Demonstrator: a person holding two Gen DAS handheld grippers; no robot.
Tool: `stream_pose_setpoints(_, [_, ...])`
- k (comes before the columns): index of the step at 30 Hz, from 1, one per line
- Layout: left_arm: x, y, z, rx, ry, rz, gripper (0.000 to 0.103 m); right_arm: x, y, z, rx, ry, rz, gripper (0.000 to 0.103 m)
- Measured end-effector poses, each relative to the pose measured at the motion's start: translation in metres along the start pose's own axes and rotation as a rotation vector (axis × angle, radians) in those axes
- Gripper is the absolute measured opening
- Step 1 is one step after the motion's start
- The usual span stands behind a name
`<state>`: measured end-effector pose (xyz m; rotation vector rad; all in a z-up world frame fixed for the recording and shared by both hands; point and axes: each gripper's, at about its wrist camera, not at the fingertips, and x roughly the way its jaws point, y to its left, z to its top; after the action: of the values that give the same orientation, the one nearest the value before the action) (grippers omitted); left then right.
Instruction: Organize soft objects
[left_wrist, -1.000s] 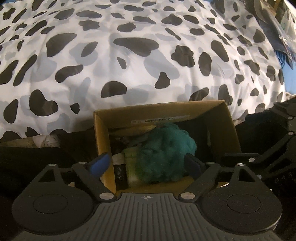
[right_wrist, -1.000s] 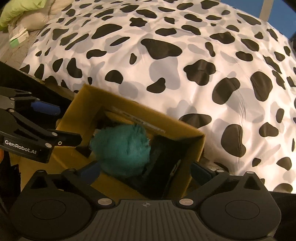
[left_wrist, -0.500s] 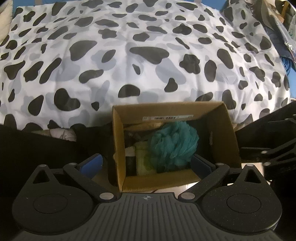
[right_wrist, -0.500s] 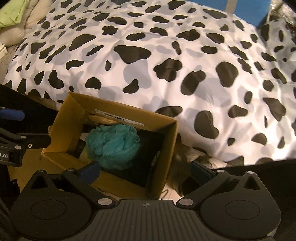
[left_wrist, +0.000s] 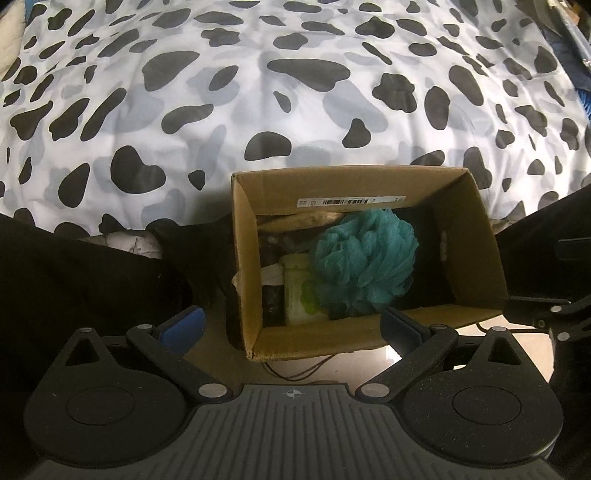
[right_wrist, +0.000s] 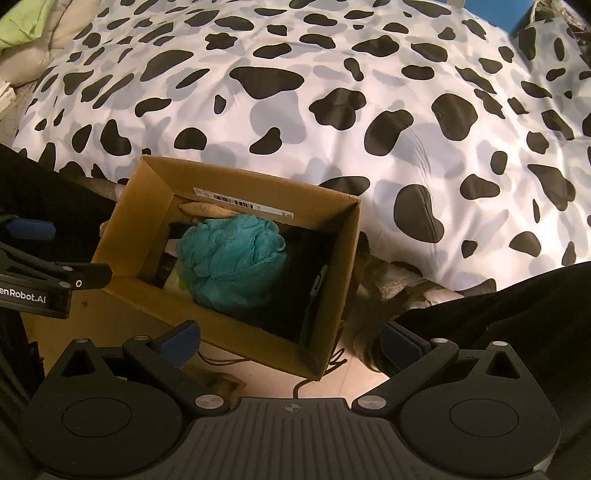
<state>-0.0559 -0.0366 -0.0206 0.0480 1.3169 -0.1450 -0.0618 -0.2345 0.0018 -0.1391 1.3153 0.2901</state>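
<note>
In the left wrist view, the left claw (left_wrist: 291, 323) stands wide open above the near edge of a cardboard box (left_wrist: 476, 229), and there is nothing between its blue fingers (left_wrist: 183, 325). The box sits on the floor, just beside a bed with a cow-spot duvet (left_wrist: 258, 92), probably so that soft things taken from the bed travel only a short way. Inside the box a teal mesh bath sponge (left_wrist: 364, 258) lies on top, a little to the right of the middle. It leans against a pale green packet (left_wrist: 299, 291), and dark items lie under it and beside it. The sponge is light and puffy, so it stays on top of the pile and does not sink. A white barcode label (left_wrist: 351, 201) is stuck on the far inner wall. At the right edge, part of the right claw (left_wrist: 554, 310) is visible beside the box.

In the right wrist view, the right claw (right_wrist: 290, 341) is also wide open and holds nothing. It hangs over the near corner of the same box (right_wrist: 129, 221), which appears turned at an angle here. The sponge (right_wrist: 232, 258) fills the left half of the box, and the right half is dark. The left claw (right_wrist: 44, 258) shows at the left edge, beside the box wall and apart from the sponge. With both claws empty, the sponge looks already stored.
</note>
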Motion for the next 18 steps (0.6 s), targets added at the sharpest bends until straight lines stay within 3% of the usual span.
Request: stream_pose_setpoints(18, [0.0004,0.0001,0.0001,0.004,-0.005,0.006,0.103,0.0028,0.0024,0.0007,-0.018,0.005,-0.01,0.103])
